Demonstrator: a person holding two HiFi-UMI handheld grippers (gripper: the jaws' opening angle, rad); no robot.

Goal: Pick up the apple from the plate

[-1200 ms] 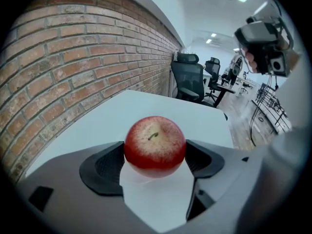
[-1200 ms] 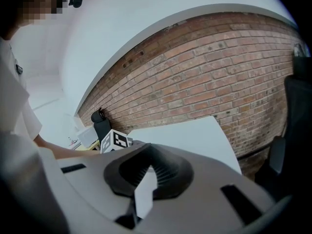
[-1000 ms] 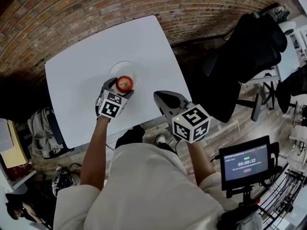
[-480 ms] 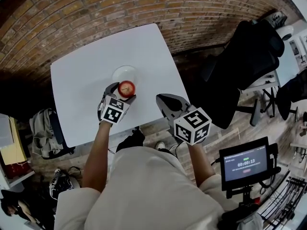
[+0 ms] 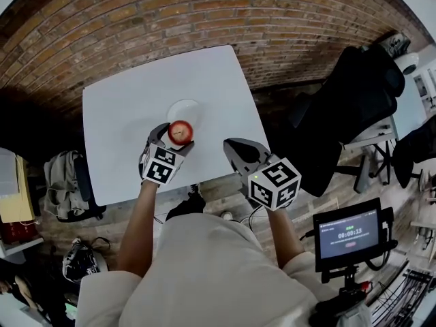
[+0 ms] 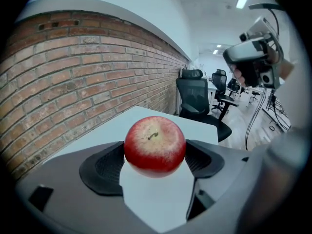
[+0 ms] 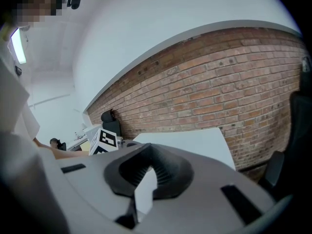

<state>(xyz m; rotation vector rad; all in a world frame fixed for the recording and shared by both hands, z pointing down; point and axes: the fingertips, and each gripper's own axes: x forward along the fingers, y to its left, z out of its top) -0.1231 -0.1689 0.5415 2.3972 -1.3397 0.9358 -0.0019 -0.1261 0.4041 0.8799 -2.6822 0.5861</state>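
Observation:
A red apple (image 5: 180, 132) (image 6: 155, 143) sits clamped between the two dark pads of my left gripper (image 5: 178, 131) (image 6: 155, 156), which is shut on it. The apple hangs above the white table (image 5: 122, 114), just at the near rim of the small white plate (image 5: 184, 107). The plate has nothing on it. My right gripper (image 5: 233, 146) (image 7: 146, 173) hovers over the table's near right edge, its pads pressed together with nothing between them. The left gripper's marker cube (image 7: 107, 139) shows in the right gripper view.
A brick wall (image 5: 204, 12) runs behind the table. A black office chair (image 5: 354, 94) stands to the right. A grey backpack (image 5: 65, 186) lies on the floor at the left. A small screen on a stand (image 5: 347, 234) is at the lower right.
The left gripper has kept its hold on the apple and drawn it a little nearer to me, away from the plate's middle. The right gripper has barely moved.

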